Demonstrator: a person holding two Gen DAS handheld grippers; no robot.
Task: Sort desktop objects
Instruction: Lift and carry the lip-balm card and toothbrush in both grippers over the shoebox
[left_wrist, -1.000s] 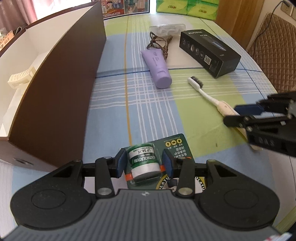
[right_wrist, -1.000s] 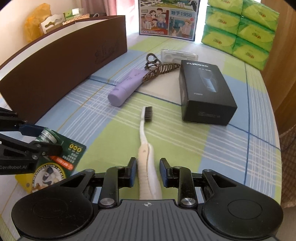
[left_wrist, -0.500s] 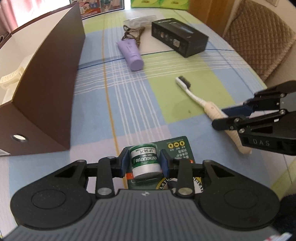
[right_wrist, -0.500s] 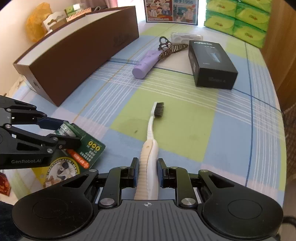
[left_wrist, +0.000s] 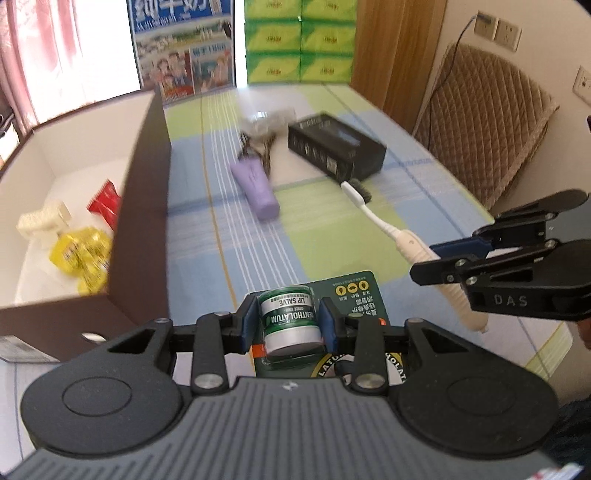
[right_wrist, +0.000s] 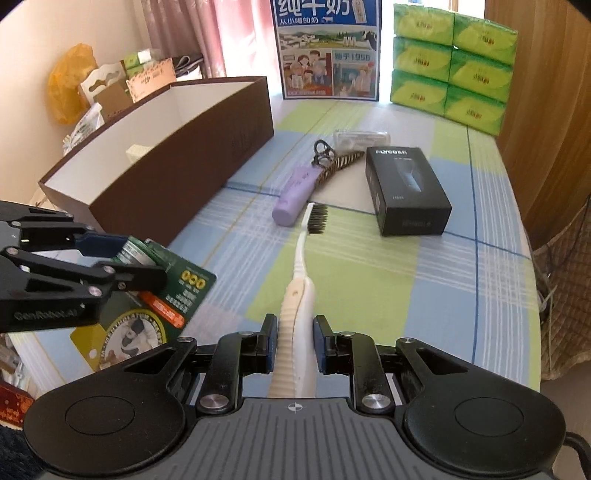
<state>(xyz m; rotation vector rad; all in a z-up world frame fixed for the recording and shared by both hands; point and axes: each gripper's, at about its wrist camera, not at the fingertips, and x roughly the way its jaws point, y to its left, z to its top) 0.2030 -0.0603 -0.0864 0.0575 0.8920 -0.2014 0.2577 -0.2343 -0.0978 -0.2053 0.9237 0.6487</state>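
My left gripper (left_wrist: 289, 324) is shut on a green lip salve pack (left_wrist: 290, 317), a small jar blistered to a green card, lifted off the table. In the right wrist view that same pack (right_wrist: 173, 288) hangs at the left in the left gripper (right_wrist: 122, 264). The right gripper (right_wrist: 295, 341) is shut on the handle of a white toothbrush (right_wrist: 301, 258), raised with its dark bristles pointing away. The left wrist view shows the toothbrush (left_wrist: 376, 221) held by the right gripper (left_wrist: 430, 260) at the right. A brown open box (left_wrist: 140, 206) stands at the left.
On the checked tablecloth lie a purple tube (right_wrist: 293, 194), a brown hair claw (right_wrist: 334, 164), a clear case (right_wrist: 360, 138) and a black shaver box (right_wrist: 404, 190). The brown box (right_wrist: 177, 162) holds yellow, red and cream items (left_wrist: 79, 254). Green tissue packs (right_wrist: 450, 62) stand at the back; a padded chair (left_wrist: 484, 122) is at the right.
Both grippers closed fully on their objects and rose from the table, the lip salve pack and the toothbrush lifted with them. The views now look over the box wall.
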